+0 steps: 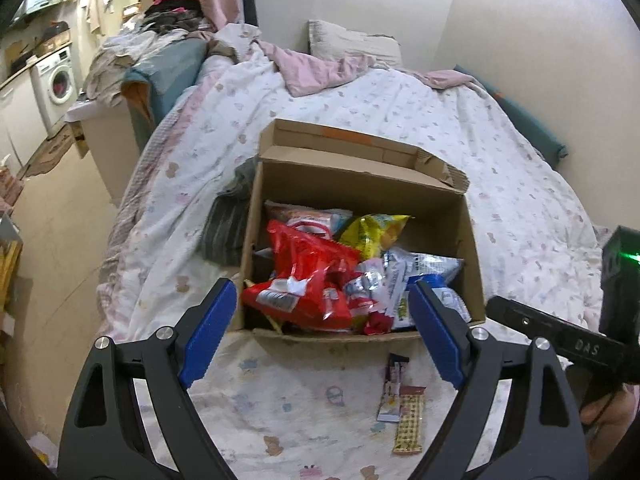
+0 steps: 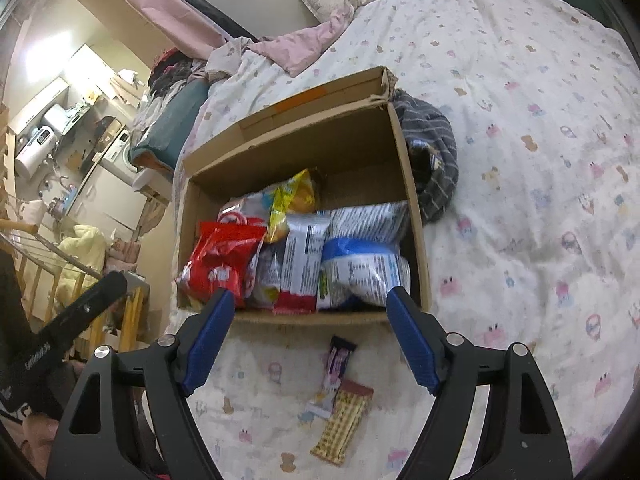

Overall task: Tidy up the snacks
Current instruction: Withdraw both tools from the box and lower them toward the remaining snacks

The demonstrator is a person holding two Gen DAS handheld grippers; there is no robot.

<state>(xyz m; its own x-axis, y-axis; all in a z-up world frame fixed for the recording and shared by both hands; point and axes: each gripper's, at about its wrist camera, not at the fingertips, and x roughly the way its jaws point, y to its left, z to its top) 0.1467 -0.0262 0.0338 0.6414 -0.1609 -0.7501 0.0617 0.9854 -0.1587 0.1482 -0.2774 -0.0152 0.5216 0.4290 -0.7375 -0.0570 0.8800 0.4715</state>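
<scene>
A brown cardboard box [image 1: 360, 184] [image 2: 304, 148] sits open on the bed, filled with snack bags. Inside lie a red bag [image 1: 304, 280] [image 2: 220, 256], a yellow bag [image 1: 372, 230] [image 2: 292, 200] and blue-and-white bags [image 1: 424, 272] [image 2: 364, 252]. Two snack bars rest on the sheet in front of the box: a purple-and-white one [image 1: 394, 388] [image 2: 332, 376] and a yellow patterned one [image 1: 410, 420] [image 2: 344, 424]. My left gripper [image 1: 322, 304] hovers open at the box's near edge, nothing between its blue pads. My right gripper [image 2: 310, 308] is open too, empty, above the same edge.
The bed has a white printed sheet [image 1: 440, 120] [image 2: 520, 160], a pink blanket and a pillow [image 1: 352, 42] at the far end. A grey striped cloth [image 1: 228, 224] [image 2: 436, 152] lies against the box. The other gripper's black body [image 1: 560, 336] [image 2: 60, 340] shows at each view's edge.
</scene>
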